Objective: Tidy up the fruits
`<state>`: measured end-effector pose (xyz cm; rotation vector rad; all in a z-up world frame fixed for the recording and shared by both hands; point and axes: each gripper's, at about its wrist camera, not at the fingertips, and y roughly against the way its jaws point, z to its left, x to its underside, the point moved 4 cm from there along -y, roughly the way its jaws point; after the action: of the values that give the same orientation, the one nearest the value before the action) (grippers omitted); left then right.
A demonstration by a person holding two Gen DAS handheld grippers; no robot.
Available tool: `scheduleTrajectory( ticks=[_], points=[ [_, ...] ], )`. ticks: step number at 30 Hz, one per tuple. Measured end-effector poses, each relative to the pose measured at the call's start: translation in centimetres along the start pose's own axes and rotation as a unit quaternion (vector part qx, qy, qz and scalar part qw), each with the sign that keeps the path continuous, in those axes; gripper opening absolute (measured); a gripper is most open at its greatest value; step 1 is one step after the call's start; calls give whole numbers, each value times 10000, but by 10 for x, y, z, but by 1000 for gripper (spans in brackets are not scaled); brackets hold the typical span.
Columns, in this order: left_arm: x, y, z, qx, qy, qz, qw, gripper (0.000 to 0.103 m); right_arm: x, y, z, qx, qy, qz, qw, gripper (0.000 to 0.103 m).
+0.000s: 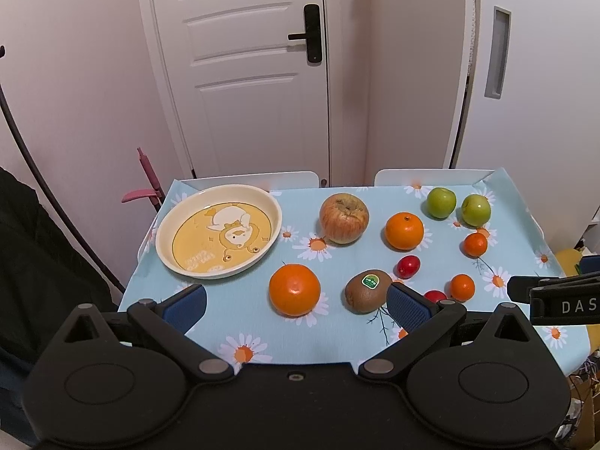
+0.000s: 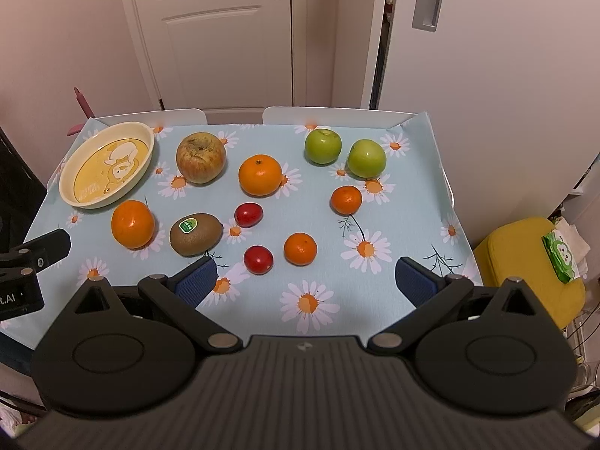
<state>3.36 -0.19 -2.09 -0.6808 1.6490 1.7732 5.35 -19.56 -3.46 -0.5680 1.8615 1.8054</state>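
Fruits lie loose on a daisy tablecloth (image 1: 337, 345) (image 2: 393, 202). An empty cream plate (image 1: 165, 225) (image 2: 67, 183) with a yellow cartoon stands at the far left. A big orange (image 1: 294, 290) (image 2: 132, 224) and a kiwi (image 1: 367, 292) (image 2: 195, 234) lie nearest my left gripper (image 1: 298, 307), which is open and empty. A red-yellow apple (image 1: 344, 218) (image 2: 201, 157), a second orange (image 1: 404, 231) (image 2: 260, 175), two green apples (image 1: 441, 202) (image 2: 323, 146), small tangerines (image 2: 300, 248) and red tomatoes (image 2: 258, 259) lie around. My right gripper (image 2: 305, 281) is open and empty.
White chair backs (image 2: 337, 114) stand behind the table's far edge, before a white door (image 1: 243, 75). A yellow stool (image 2: 525, 262) with a green tissue pack stands at the table's right. The other gripper shows at each view's edge (image 1: 555, 296) (image 2: 33, 258).
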Motion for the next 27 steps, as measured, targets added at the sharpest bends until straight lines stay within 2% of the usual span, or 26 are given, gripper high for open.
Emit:
scheduleTrajectory(
  ticks=[27],
  points=[
    [-2,-1,1,-18,19,5,10000,103,-2,0,-2,-42,-30,2,10000,103]
  ],
)
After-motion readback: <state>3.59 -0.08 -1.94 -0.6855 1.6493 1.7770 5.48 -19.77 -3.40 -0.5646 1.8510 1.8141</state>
